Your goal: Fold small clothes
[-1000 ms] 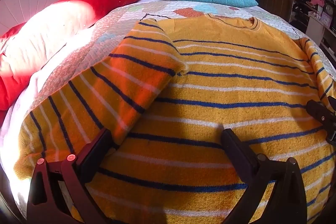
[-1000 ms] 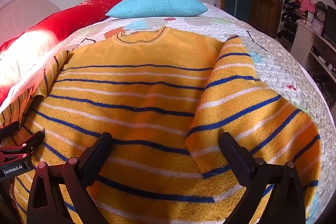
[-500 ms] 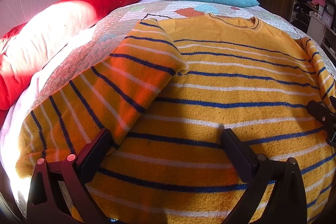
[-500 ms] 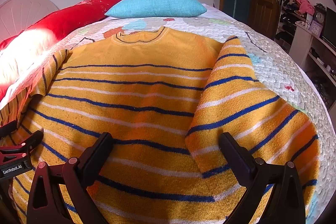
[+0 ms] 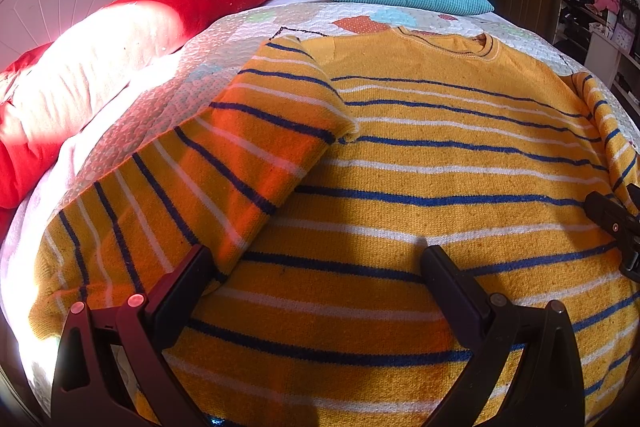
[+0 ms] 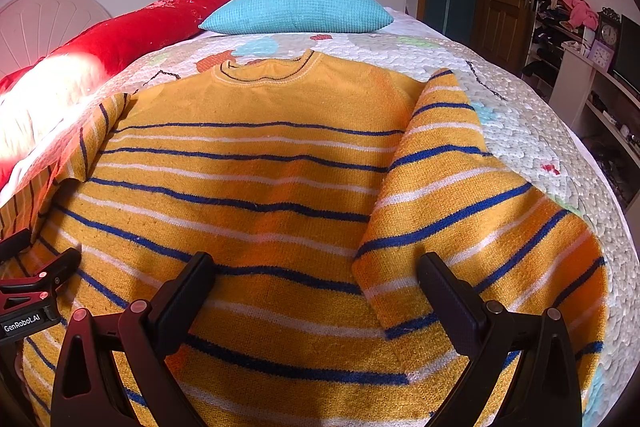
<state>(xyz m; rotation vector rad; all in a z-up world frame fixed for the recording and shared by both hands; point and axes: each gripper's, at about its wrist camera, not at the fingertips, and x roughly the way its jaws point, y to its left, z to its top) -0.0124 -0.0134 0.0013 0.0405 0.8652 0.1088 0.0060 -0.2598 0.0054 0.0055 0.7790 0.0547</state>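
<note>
Left wrist view shows both sleeves folded in, left gripper and right gripper spread above the sweater; next, likely grasping its hem.

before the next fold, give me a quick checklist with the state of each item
1. Sweater lies flat on the bed, collar at the far end: ok.
2. Left sleeve folded in over the body: ok.
3. Right sleeve folded in over the body: ok.
4. Left gripper open, nothing between its fingers: ok.
5. Right gripper open, nothing between its fingers: ok.
6. Near hem reachable for a grasp: cannot tell, it is out of view under the grippers.
</note>
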